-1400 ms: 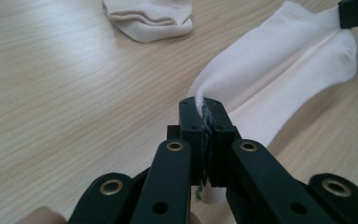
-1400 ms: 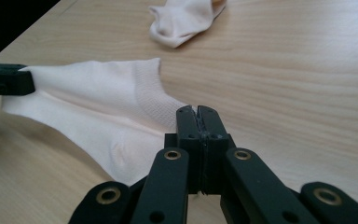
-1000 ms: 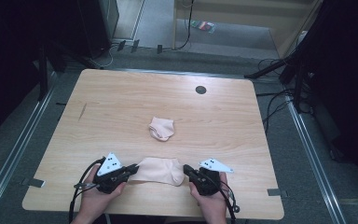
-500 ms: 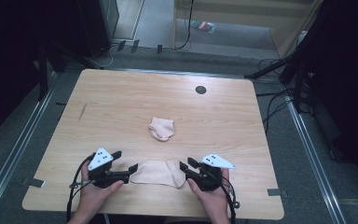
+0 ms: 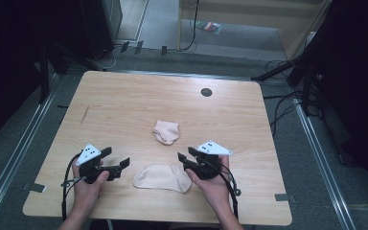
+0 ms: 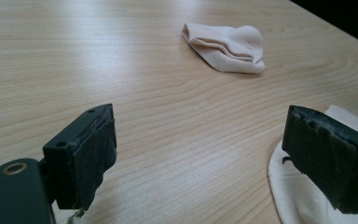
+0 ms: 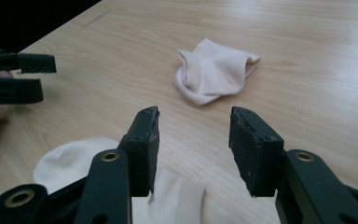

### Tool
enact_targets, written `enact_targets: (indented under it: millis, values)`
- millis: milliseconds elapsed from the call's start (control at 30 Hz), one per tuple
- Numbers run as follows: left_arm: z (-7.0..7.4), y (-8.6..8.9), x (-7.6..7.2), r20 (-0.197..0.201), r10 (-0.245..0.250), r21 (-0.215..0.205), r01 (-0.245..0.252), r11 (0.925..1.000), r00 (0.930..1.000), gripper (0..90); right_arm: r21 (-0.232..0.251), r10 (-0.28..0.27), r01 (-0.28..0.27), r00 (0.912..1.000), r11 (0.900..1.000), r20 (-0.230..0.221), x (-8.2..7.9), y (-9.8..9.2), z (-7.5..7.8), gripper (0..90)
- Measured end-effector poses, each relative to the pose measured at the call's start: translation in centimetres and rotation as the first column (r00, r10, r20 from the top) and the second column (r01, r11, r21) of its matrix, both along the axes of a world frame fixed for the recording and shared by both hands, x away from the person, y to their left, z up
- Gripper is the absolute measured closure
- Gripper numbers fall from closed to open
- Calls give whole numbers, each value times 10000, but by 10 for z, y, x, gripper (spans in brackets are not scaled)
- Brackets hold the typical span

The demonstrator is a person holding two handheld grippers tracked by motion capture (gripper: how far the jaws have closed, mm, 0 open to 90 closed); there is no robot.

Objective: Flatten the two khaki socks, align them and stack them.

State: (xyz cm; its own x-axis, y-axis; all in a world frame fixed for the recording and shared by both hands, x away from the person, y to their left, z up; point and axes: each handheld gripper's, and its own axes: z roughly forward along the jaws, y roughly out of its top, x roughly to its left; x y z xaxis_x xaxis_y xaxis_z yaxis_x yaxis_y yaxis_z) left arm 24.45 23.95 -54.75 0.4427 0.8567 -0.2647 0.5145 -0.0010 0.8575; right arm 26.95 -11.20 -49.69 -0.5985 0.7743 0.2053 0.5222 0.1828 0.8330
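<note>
Two pale pink socks are on the wooden table (image 5: 124, 100). One sock (image 5: 163, 177) lies flat near the front edge, between my two grippers. The other sock (image 5: 166, 132) is crumpled at the middle of the table. My left gripper (image 5: 116, 158) stands open just left of the flat sock, touching nothing; in the left gripper view its jaws are wide apart (image 6: 200, 158), with the flat sock's edge (image 6: 298, 196) under the right jaw and the crumpled sock (image 6: 226, 46) ahead. My right gripper (image 5: 186, 158) hovers open over the flat sock's right end (image 7: 177, 196), aimed at the crumpled sock (image 7: 212, 74).
A round black grommet (image 5: 206, 92) sits near the table's far edge. A short dark mark (image 5: 85, 114) is on the left side of the tabletop. Cables (image 5: 287, 105) run over the floor to the right of the table.
Both grippers were at the ends of the flat sock. The left one has drawn off to the left and the right one has lifted slightly; the sock now lies free.
</note>
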Motion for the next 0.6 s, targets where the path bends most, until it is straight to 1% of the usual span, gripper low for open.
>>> enact_targets:
  millis: [33, 67, 100, 167, 233, 267, 300, 333, 400, 433, 467, 500, 533, 567, 600]
  values:
    - [-2, 2, 2, -207, 155, -162, -158, 9997, 9997, 105, -67, -260, 262, 9994, 9996, 224, 7, 3, 2, 541]
    - [-2, 3, 3, -304, 279, -240, -286, 9993, 9992, 105, -67, -260, 262, 9994, 9996, 224, 7, 3, 2, 541]
    - [-3, 5, 4, -431, 412, -432, -431, 9981, 9982, 110, -34, -381, 382, 9989, 9993, 285, 15, 6, 4, 544]
    - [-3, 5, 3, -447, 408, -409, -427, 9983, 9982, 114, -59, -392, 394, 9988, 9992, 306, 18, 7, 4, 544]
    - [-4, 3, 3, -444, 379, -301, -393, 9988, 9983, 119, -267, -309, 318, 9990, 9991, 331, 28, 12, 3, 546]
    - [-4, 2, 3, -430, 380, -248, -391, 9989, 9984, 122, -385, -247, 259, 9993, 9989, 297, 32, 15, 2, 546]
    - [-4, 0, 3, -435, 370, -158, -377, 9992, 9984, 135, -655, -53, 68, 9997, 9978, 231, 39, 22, 1, 546]
    - [-4, 0, 3, -435, 370, -158, -377, 9992, 9984, 136, -655, -53, 68, 9997, 9978, 231, 39, 22, 1, 546]
    - [-4, -1, 4, -428, 319, 13, -319, 9995, 9986, 136, -917, 179, -152, 9994, 9957, 292, 45, 29, -1, 546]
    - [-4, -2, 4, -427, 339, 26, -339, 9994, 9985, 137, -1296, 513, -473, 9983, 9904, 276, 50, 38, -4, 546]
    - [-4, -2, 4, -427, 339, 26, -339, 9994, 9985, 137, -1296, 513, -473, 9983, 9904, 276, 50, 38, -4, 546]
    - [-5, -2, 4, -438, 324, 18, -323, 9995, 9985, 137, -1607, 822, -766, 9962, 9840, 284, 55, 47, -7, 543]
    - [-5, -2, 4, -438, 324, 18, -323, 9995, 9985, 137, -1607, 822, -766, 9962, 9840, 284, 55, 47, -7, 543]
    - [-5, -2, 4, -466, 326, -18, -327, 9995, 9984, 137, -1767, 976, -931, 9951, 9798, 170, 59, 55, -9, 542]
    - [-5, -2, 4, -474, 326, -8, -327, 9995, 9983, 137, -1767, 976, -931, 9951, 9798, 170, 59, 55, -9, 542]
